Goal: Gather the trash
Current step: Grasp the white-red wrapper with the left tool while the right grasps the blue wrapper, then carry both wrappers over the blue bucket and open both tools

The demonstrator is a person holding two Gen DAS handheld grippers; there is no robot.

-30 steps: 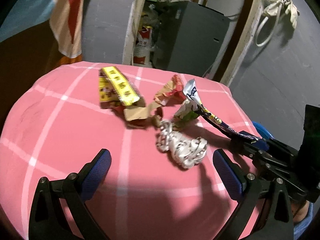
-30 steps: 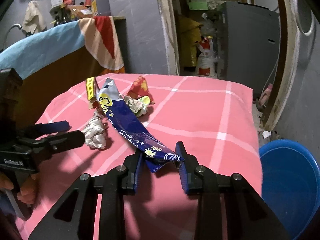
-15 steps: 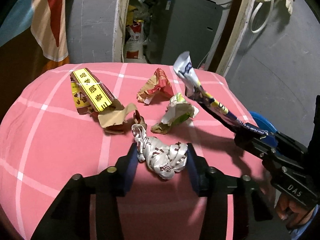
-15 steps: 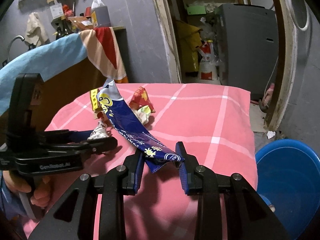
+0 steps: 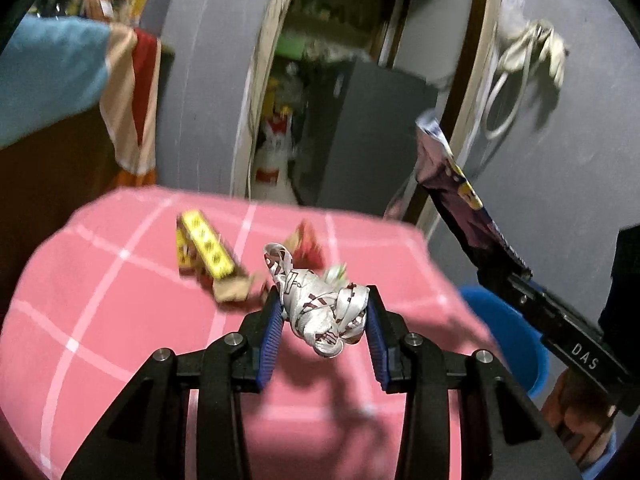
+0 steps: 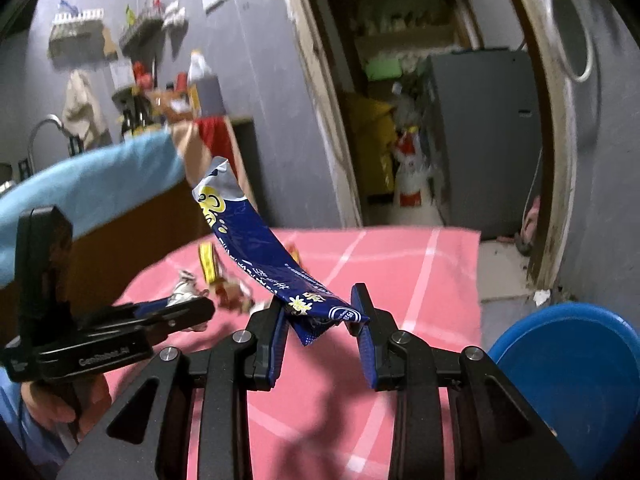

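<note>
My left gripper (image 5: 323,322) is shut on a crumpled silver wrapper (image 5: 322,312) and holds it above the pink checked table (image 5: 120,340). My right gripper (image 6: 322,322) is shut on a long blue snack wrapper (image 6: 256,252) that sticks up to the left, also lifted off the table. The blue wrapper also shows in the left wrist view (image 5: 460,200). A yellow packet (image 5: 206,250), a red wrapper (image 5: 306,246) and brown scraps (image 5: 232,290) lie on the table. A blue bucket (image 6: 572,368) stands on the floor at the right.
A doorway with a grey cabinet (image 5: 368,136) lies behind the table. A blue and red cloth (image 5: 60,76) hangs over a brown counter at the left. The table's right edge drops to the bucket (image 5: 504,336).
My left gripper closed on the silver wrapper and lifted it off the table. My right gripper rose with the blue wrapper. Both views tilted upward.
</note>
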